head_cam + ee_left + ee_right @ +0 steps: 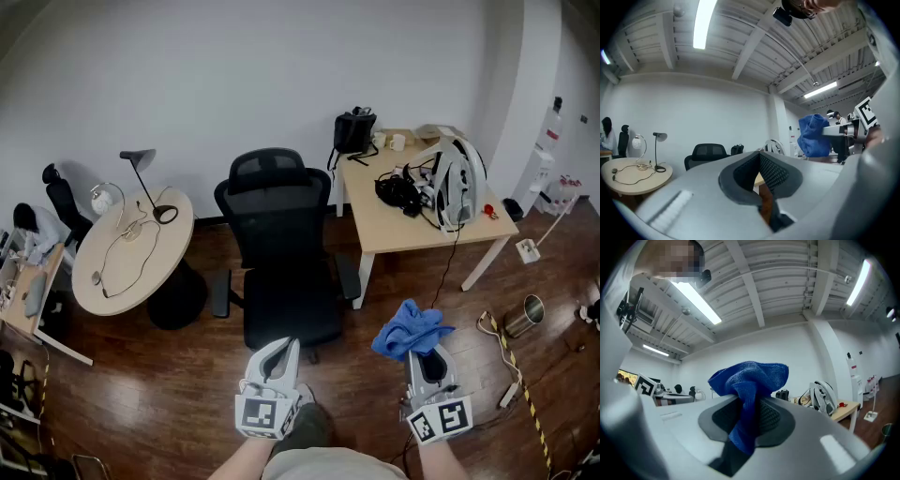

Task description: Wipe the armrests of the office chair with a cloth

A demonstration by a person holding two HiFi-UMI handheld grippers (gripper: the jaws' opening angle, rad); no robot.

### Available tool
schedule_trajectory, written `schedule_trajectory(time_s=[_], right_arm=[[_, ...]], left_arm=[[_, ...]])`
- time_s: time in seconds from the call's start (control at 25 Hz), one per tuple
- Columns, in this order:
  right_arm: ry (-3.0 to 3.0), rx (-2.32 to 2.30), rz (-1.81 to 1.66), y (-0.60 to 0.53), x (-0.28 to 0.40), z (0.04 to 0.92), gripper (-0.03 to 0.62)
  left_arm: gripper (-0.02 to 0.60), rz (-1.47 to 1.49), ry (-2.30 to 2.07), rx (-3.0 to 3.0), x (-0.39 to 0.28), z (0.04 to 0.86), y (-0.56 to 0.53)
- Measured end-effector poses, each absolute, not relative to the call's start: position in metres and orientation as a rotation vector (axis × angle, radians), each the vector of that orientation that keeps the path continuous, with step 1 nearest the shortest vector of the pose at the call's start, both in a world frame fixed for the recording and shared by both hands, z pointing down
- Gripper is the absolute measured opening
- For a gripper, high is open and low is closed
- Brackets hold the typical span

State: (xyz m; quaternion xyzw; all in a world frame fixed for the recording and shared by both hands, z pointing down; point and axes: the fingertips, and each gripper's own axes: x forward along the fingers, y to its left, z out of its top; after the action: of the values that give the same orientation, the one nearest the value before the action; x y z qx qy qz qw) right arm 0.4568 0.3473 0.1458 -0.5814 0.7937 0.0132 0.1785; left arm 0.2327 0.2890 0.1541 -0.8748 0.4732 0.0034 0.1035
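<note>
Right claw (424, 358): clenched on blue cloth (410, 330), which is pinched betw. both pads and bunches up above the tips. Left claw (281, 349): jaws together, empty. Both claws are held low in front of the person, side by side, apart. Black office chair (278, 253) stands just ahead, seat toward the claws. Cloth is clear of both armrests (348, 278). Round tabletop (131, 246) on chair's left, rect. tabletop (412, 225) on its right.
</note>
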Motion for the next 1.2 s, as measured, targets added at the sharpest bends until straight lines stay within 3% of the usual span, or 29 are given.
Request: schedule_trajectory(time_s=[0.16,0.68,0.84,1.0,1.2], right_arm=[[2.244,-1.675,0.044,0.241,0.43,0.16,0.078],[2.255,-1.787,-0.117,-0.088,0.439,0.295,0.078],[2.363,-1.744,-0.148,-0.163,0.435,0.387,0.078],[2.472,-1.761,-0.233,-0.206,0.437,0.54,0.078],[2.57,-1.832,-0.474,-0.247,0.424,0.692,0.078]], left_arm=[[0.061,-0.217,1.438,-2.689,0.217,0.164,0.2],[0.057,-0.348,1.458,-2.694,0.227,0.264,-0.127],[0.061,-0.431,1.554,-2.72,0.23,0.385,-0.188],[0.061,-0.496,1.654,-2.744,0.231,0.553,-0.221],[0.066,-0.51,1.683,-2.744,0.244,0.641,-0.237]])
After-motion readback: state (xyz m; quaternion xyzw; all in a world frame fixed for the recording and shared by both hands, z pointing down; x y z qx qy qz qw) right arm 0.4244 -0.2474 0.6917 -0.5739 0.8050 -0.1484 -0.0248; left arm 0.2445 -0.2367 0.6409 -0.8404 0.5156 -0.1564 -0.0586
